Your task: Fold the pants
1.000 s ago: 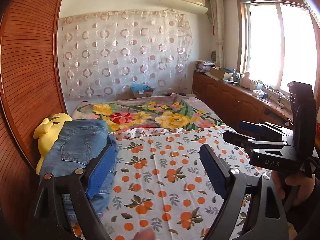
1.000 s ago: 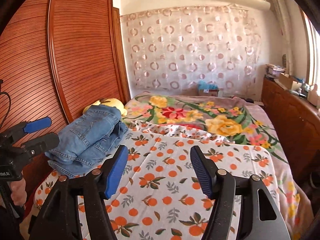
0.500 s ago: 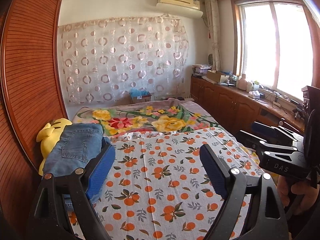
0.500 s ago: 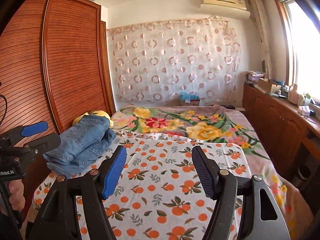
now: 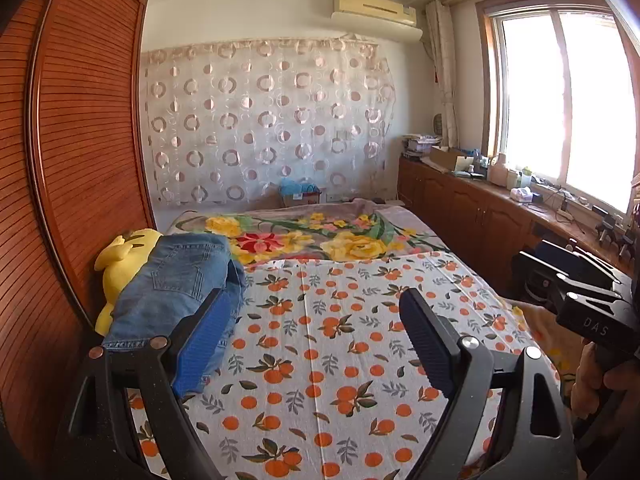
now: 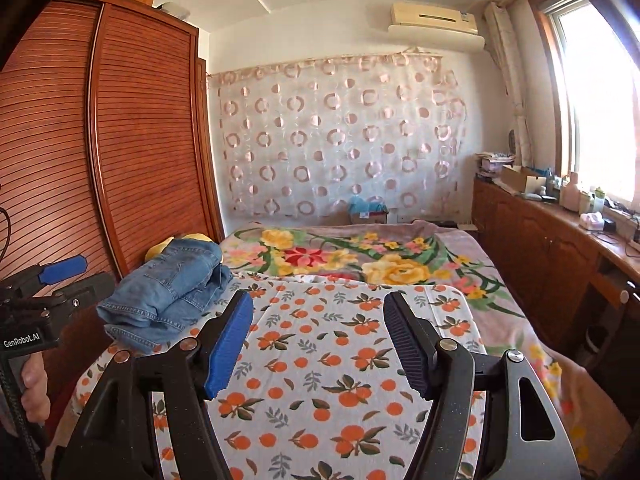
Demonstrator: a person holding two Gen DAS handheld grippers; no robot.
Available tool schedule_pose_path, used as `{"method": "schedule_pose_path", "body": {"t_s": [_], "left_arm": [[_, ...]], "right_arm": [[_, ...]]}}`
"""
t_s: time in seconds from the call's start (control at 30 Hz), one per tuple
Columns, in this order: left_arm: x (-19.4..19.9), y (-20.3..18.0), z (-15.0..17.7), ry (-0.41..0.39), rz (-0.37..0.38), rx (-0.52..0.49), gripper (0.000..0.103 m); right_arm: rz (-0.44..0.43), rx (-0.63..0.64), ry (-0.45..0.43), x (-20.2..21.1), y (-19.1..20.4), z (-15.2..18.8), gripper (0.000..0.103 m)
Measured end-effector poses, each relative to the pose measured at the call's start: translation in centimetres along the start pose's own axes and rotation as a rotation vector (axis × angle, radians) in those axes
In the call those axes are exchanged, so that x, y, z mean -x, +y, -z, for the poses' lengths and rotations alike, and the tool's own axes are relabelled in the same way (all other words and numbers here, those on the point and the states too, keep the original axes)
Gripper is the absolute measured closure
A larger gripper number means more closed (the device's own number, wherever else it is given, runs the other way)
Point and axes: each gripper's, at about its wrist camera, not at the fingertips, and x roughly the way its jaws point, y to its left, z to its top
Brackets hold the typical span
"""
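The folded jeans are seen lying on the bed; the left gripper and the right gripper are held released, grasping nothing.

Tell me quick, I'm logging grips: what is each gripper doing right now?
Left gripper: open, holding nothing; the folded jeans lie apart on the bed.
Right gripper: open, holding nothing.

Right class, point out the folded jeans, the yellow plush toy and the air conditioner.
folded jeans (image 5: pixel 176 280): left wrist view, back pocket.
yellow plush toy (image 5: pixel 116 264): left wrist view, its body.
air conditioner (image 6: pixel 434 20): right wrist view, front panel.
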Motion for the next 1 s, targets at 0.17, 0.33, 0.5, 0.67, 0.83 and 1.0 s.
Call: {"method": "schedule_pose_path", "body": {"t_s": [0.17, 0.33, 0.5, 0.67, 0.83, 1.0], "left_arm": [[-0.3, 0.4, 0.4, 0.014, -0.002, 0.012, 0.016], [-0.4, 0.6, 0.5, 0.014, -0.009, 0.018, 0.016], [-0.4, 0.8, 0.6, 0.014, -0.009, 0.018, 0.016], [-0.3, 0.9, 0.5, 0.014, -0.01, 0.02, 0.016], [-0.3, 1.0, 0.6, 0.015, -0.008, 0.017, 0.016], [-0.3, 0.9, 0.6, 0.014, -0.008, 0.018, 0.016]], "right_arm": [[-0.003, 0.004, 0.011, -0.3, 0.1, 0.2, 0.033], [0.002, 0.007, 0.013, -0.2, -0.3, 0.2, 0.033], [0.003, 0.011, 0.014, -0.2, -0.7, 0.1, 0.033], [0.007, 0.013, 0.015, -0.1, -0.7, 0.5, 0.033], [0.008, 0.015, 0.015, -0.1, -0.8, 0.5, 0.033], [0.009, 0.015, 0.015, 0.0, -0.8, 0.5, 0.033]]}}
